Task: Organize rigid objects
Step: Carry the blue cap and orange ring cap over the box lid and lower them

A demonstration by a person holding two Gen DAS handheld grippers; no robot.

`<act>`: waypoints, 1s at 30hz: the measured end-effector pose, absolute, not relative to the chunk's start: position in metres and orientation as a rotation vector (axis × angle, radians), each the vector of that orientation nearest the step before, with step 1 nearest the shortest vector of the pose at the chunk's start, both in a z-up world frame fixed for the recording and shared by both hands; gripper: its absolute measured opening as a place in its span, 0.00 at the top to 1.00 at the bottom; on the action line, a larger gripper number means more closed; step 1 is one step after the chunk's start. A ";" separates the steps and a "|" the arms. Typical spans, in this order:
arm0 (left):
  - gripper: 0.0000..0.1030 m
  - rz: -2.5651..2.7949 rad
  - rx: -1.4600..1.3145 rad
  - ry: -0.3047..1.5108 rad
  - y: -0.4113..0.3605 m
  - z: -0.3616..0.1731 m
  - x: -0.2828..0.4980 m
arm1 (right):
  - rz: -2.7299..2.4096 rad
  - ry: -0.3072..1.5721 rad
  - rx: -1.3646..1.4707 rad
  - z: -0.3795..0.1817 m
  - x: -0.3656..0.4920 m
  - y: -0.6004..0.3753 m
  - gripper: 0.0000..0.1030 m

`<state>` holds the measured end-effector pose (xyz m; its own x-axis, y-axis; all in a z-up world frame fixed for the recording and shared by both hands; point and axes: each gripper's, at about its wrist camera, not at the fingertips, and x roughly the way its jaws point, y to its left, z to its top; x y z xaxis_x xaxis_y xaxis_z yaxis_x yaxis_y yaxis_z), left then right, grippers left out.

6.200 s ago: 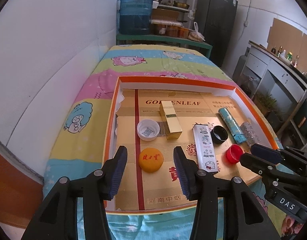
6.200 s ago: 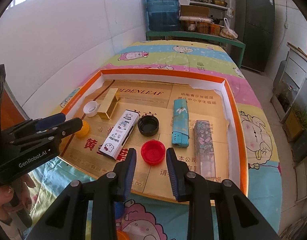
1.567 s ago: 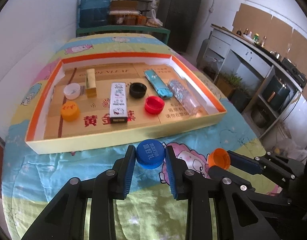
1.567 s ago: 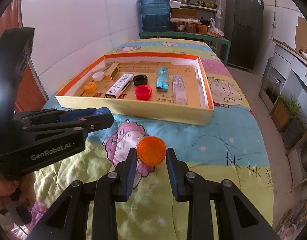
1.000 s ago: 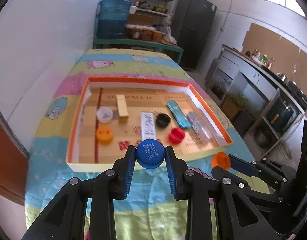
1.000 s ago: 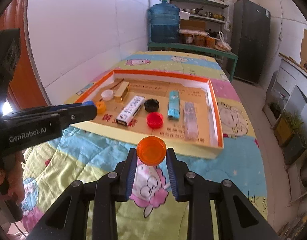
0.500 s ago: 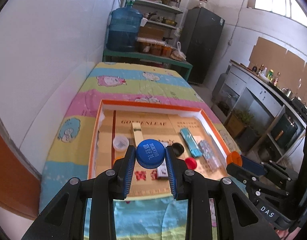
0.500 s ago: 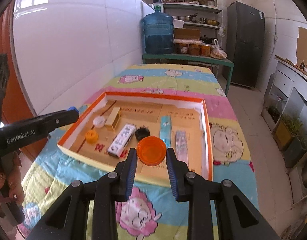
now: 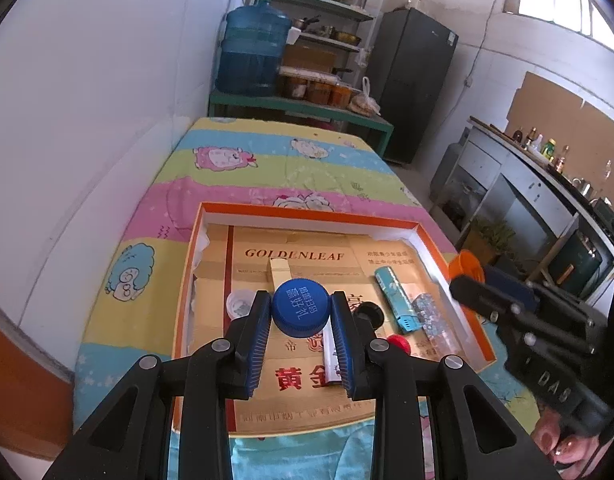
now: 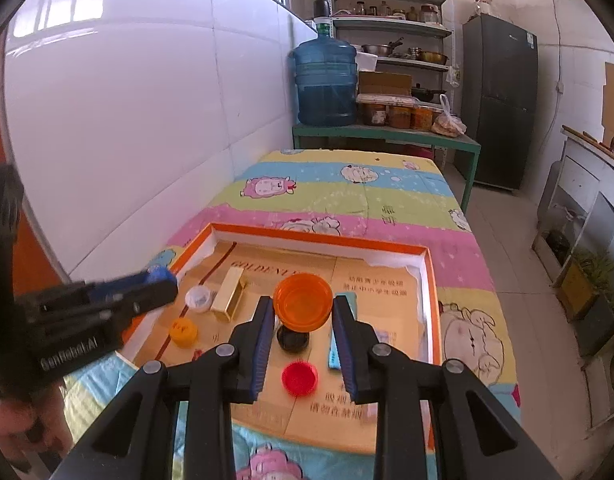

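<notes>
My left gripper [image 9: 301, 310] is shut on a blue bottle cap [image 9: 300, 306] and holds it in the air above the orange-rimmed cardboard tray [image 9: 307, 218]. My right gripper [image 10: 304, 310] is shut on an orange cap [image 10: 303, 300], also above the tray [image 10: 319, 238]. In the tray lie a gold box [image 10: 229, 294], a white cap [image 10: 199, 298], a small orange cap [image 10: 183, 332], a black cap [image 10: 291, 340], a red cap [image 10: 299, 376], a teal lighter [image 9: 395, 300] and a glittery lighter [image 9: 431, 316]. A white box [image 9: 331, 354] lies partly hidden behind my left fingers.
The tray sits on a cartoon-print cloth [image 10: 347, 196] over a table beside a white wall [image 10: 147, 120]. A blue water jug [image 10: 325, 80], shelves and a dark fridge [image 10: 499, 100] stand behind. Cabinets [image 9: 527, 192] line the right side.
Both grippers have risen and moved forward over the tray, each still holding its cap. The tray looks closer and lower in both views.
</notes>
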<state>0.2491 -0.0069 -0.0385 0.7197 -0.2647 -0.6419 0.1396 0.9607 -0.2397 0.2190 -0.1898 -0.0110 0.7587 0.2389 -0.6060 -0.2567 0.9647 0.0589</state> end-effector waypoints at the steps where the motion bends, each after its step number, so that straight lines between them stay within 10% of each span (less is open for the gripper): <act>1: 0.70 -0.224 -0.179 0.739 -0.007 -0.041 0.250 | 0.270 0.655 -0.027 -0.011 0.223 -0.190 0.71; 30: 0.70 -0.296 -0.161 0.879 -0.067 -0.076 0.354 | 0.185 0.799 -0.022 -0.051 0.316 -0.233 0.71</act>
<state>0.3536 -0.0671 -0.0760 0.6005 -0.3199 -0.7328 0.1884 0.9473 -0.2592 0.3159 -0.2333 -0.0507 0.6818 0.1571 -0.7145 -0.1736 0.9835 0.0506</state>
